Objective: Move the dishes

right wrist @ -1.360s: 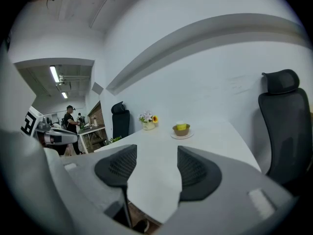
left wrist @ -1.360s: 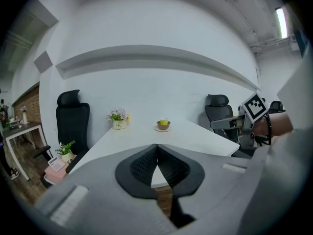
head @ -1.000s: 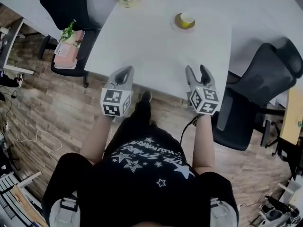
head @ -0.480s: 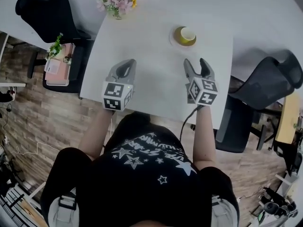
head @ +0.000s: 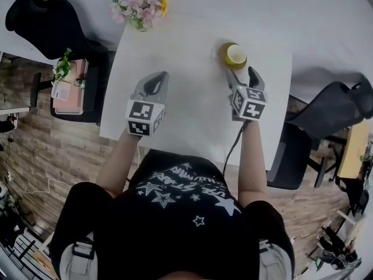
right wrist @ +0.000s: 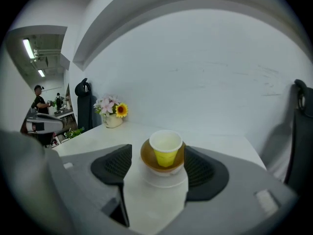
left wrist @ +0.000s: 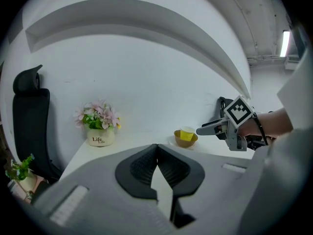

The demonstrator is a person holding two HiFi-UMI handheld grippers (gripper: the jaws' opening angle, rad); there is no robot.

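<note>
- Am holding right gripper [head: 240, 74] with jaws spread, nothing gripped.
- Dish stack is sitting just ahead of its tips, in line with gap: yellow cup [right wrist: 166, 148] in brown bowl [right wrist: 146, 158] on white saucer [right wrist: 164, 180], far end of table [head: 192, 115].
- Am holding left gripper [head: 155, 83] over table, jaws together, empty.
- Judging: no dish moved yet; grasp, lift and transfer all remaining.
</note>
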